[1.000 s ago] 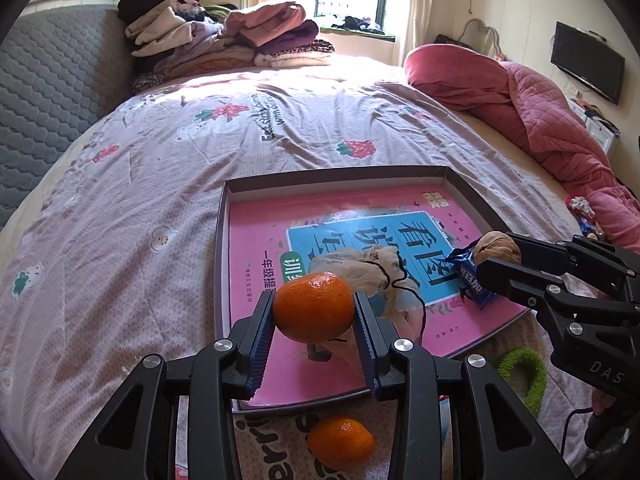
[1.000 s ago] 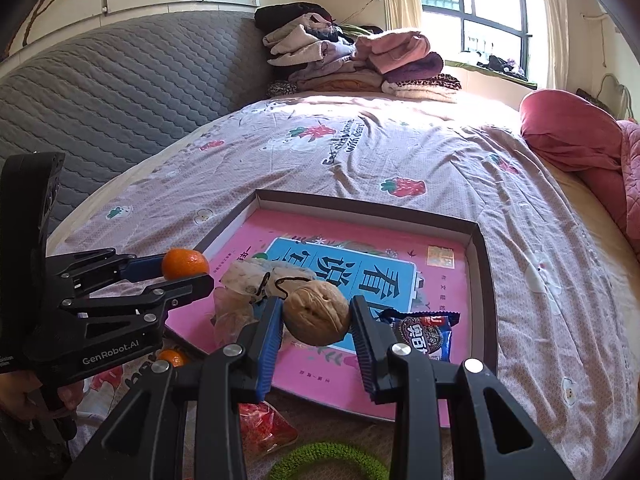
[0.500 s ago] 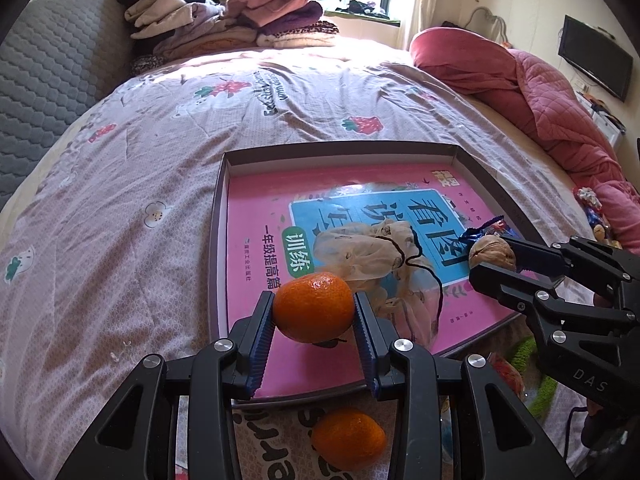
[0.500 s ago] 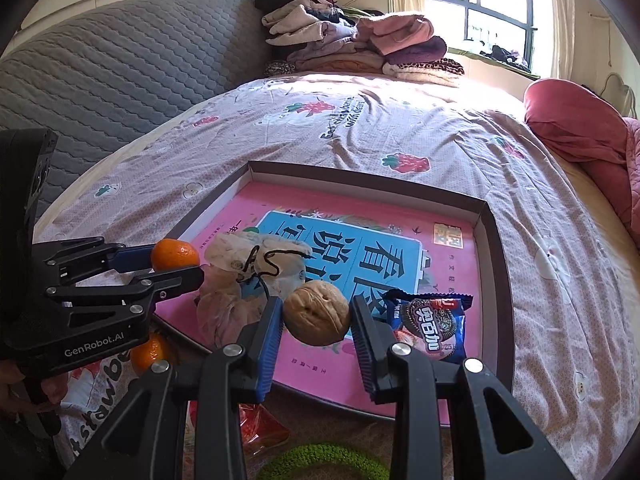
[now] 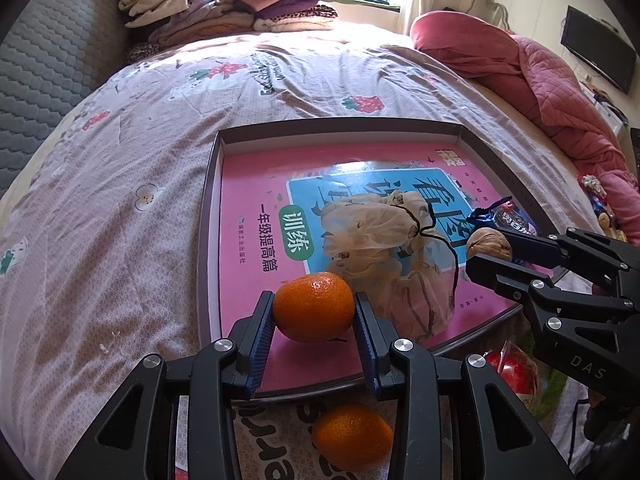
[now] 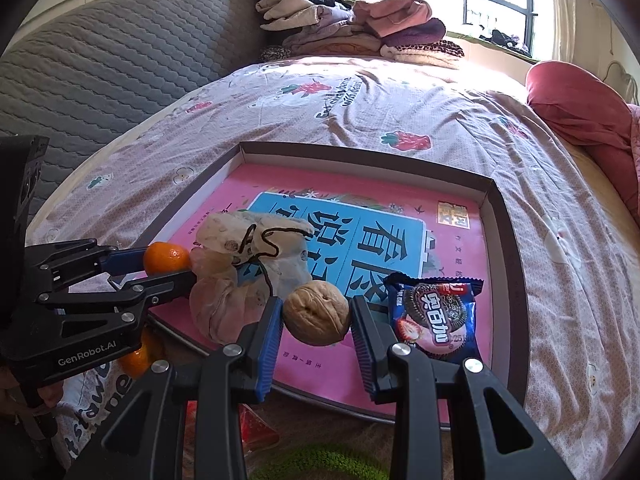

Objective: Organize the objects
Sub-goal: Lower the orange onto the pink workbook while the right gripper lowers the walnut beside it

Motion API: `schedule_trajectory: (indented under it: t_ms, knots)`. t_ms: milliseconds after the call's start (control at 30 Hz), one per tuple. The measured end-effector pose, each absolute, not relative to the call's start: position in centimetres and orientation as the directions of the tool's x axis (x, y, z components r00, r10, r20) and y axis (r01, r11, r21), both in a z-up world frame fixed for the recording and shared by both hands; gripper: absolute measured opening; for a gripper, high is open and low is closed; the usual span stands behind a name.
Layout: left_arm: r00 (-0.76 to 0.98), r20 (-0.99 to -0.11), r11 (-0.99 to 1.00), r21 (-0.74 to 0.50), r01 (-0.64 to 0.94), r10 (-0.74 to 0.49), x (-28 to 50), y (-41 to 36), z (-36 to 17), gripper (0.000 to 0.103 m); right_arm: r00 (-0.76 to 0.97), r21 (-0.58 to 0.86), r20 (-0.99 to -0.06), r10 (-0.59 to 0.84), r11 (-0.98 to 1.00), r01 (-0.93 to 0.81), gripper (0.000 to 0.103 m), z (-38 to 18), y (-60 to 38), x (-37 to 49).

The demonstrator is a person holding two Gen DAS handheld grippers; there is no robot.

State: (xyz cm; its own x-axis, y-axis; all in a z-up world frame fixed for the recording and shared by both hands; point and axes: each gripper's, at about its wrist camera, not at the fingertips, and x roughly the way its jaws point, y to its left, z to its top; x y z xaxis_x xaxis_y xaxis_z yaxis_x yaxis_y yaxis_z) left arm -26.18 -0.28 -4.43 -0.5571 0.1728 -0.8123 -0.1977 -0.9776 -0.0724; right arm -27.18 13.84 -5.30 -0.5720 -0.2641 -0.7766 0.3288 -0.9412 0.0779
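My left gripper (image 5: 314, 312) is shut on an orange mandarin (image 5: 314, 306), held above the near left part of the dark-rimmed tray (image 5: 208, 216) with a pink book cover inside. It also shows in the right wrist view (image 6: 166, 258). My right gripper (image 6: 316, 312) is shut on a walnut (image 6: 316, 312), over the tray's near edge; the walnut also shows in the left wrist view (image 5: 489, 243). In the tray lie a mesh drawstring pouch (image 5: 372, 232) and a blue cookie packet (image 6: 438, 320).
A second mandarin (image 5: 351, 435) lies on the bed in front of the tray. A red wrapped item (image 5: 514, 372) and a green ring (image 6: 316, 464) lie near it. Folded clothes (image 5: 224, 4) are stacked at the far end, a pink quilt (image 5: 540, 80) at the right.
Both grippers have moved forward and lower over the tray, each keeping its hold. The tray looks closer and larger in both views.
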Motion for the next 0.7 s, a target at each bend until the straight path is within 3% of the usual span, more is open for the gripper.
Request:
schedule_trajectory:
  t_ms: [700]
  knots:
    - [-0.534,-0.83,-0.978,-0.059,-0.201,0.16,-26.3,-0.1,-5.1,0.04,-0.549,0.055,-0.803,-0.231,-0.947,0.318,0.035,-6.6,13.5,-27.6]
